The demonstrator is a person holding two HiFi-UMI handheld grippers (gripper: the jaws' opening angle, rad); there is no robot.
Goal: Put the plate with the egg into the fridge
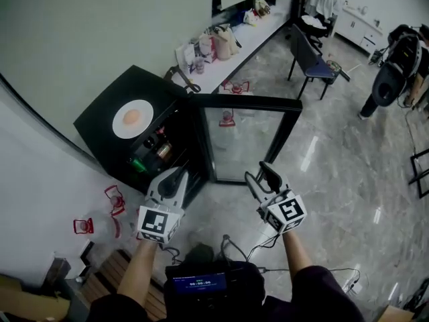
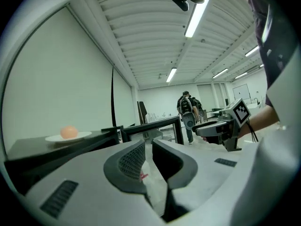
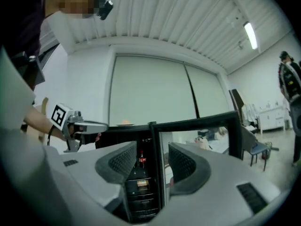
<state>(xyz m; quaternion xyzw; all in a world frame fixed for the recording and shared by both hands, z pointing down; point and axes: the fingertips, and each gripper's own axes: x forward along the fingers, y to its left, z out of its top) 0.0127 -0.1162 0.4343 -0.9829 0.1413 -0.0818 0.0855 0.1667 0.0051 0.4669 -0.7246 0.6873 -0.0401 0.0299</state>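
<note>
Nearest, 2 grippers are held out over the grey floor (image 1: 335,180), in front of a small black fridge (image 1: 100,113). The left gripper (image 1: 179,174) is aimed at the fridge's open front. Its jaws are drawn nearly together, with only a narrow slit left, and nothing is held between them. The right gripper (image 1: 261,174) is kept to the right of it, before the glass door (image 1: 248,146), which is swung wide open. Its jaws are spread wide and nothing is gripped; the door's edge and the shelves are seen well beyond them. Inside the fridge, bottles (image 1: 157,149) are stored on the shelves. On top of the fridge, the white plate (image 1: 117,123) is set, and 1 egg (image 1: 132,117) is resting at its middle, well apart from both grippers. Farther off, a counter (image 1: 258,29) loaded with bags is set along the wall, a dark chair (image 1: 312,62) is placed beside it, and a person with a backpack (image 1: 389,79) is seen at far right.
</note>
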